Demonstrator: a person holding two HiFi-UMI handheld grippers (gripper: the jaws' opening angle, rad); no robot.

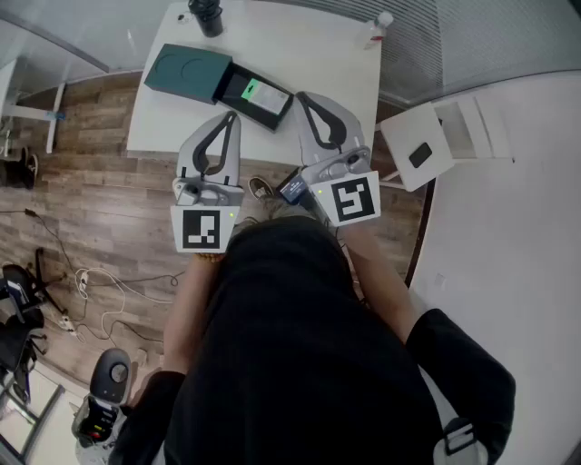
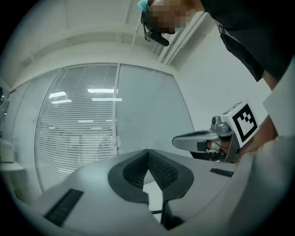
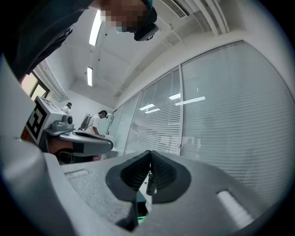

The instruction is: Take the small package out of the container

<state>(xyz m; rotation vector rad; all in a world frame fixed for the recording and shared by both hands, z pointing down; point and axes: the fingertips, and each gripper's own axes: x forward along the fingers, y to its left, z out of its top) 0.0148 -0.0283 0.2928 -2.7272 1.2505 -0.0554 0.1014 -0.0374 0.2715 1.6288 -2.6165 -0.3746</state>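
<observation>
On the white table (image 1: 336, 54) lies a dark green container (image 1: 186, 71). Its black inner tray (image 1: 272, 107) is slid out to the right, and a small green package (image 1: 253, 91) lies in it. My left gripper (image 1: 232, 116) hovers just below the tray, jaws shut and empty. My right gripper (image 1: 301, 96) is beside the tray's right end, also shut on nothing. In the left gripper view the fingertips meet (image 2: 147, 153) and point at a blind-covered glass wall. The right gripper view shows its tips (image 3: 150, 156) closed too.
A black bottle (image 1: 206, 16) and a small white bottle (image 1: 381, 22) stand at the table's far edge. A white stool (image 1: 418, 145) sits to the right of the table. Cables (image 1: 91, 291) trail over the wooden floor at the left. A person (image 3: 97, 122) stands far off.
</observation>
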